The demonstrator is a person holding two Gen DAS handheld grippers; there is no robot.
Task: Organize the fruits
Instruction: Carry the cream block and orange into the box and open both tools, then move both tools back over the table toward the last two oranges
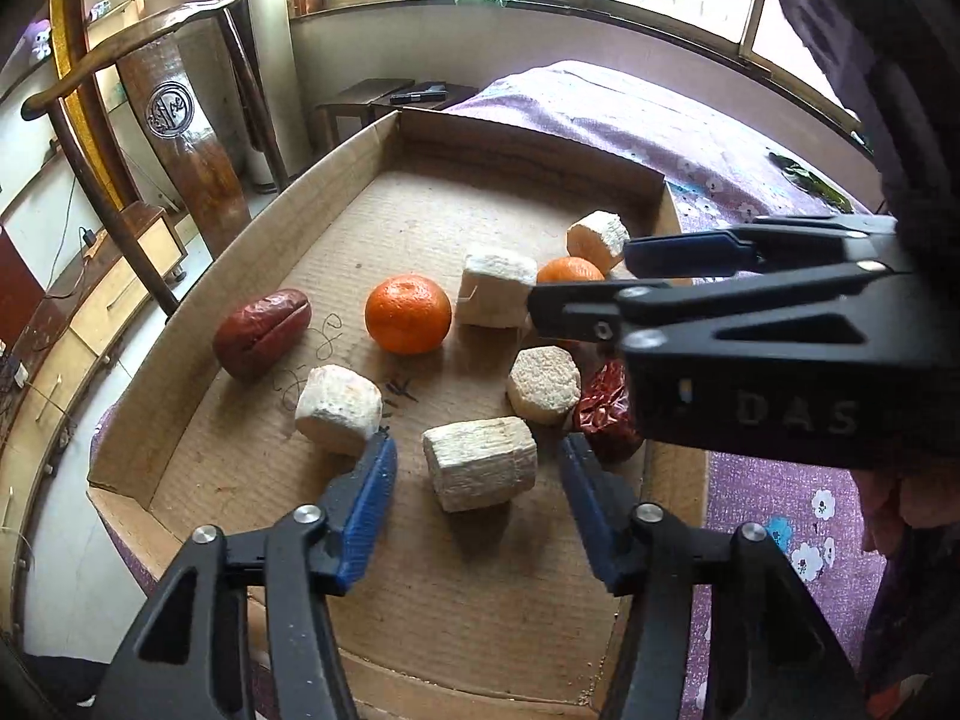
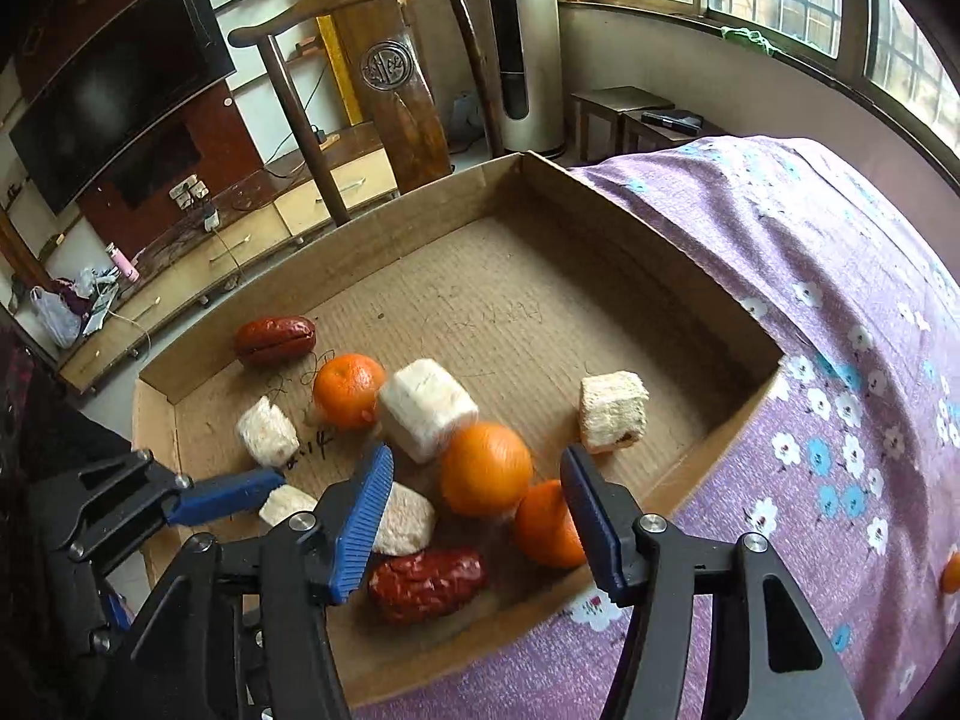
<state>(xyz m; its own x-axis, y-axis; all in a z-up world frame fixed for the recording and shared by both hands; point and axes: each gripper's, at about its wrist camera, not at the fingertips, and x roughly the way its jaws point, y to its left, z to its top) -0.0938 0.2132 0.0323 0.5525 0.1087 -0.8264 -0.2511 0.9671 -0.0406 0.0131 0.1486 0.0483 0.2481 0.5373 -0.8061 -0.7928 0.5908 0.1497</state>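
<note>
A shallow cardboard tray (image 1: 360,144) (image 2: 672,276) lies on a purple flowered cloth. It holds oranges, red dates and several pale cut fruit chunks. My left gripper (image 1: 477,465) is open, its jaws either side of a pale chunk (image 1: 480,462) low over the tray. My right gripper (image 2: 477,474) is open above an orange (image 2: 486,468), with another orange (image 2: 549,525) and a red date (image 2: 429,582) close by. The right gripper also shows in the left wrist view (image 1: 579,285), over an orange (image 1: 567,270). A separate orange (image 1: 408,315) and a date (image 1: 261,330) lie to the left.
A wooden chair (image 2: 390,72) stands behind the tray's far edge. A TV (image 2: 114,96) and low cabinet are at the left, small tables (image 2: 636,108) under the windows. One more orange (image 2: 951,573) lies on the cloth (image 2: 810,276) at the right.
</note>
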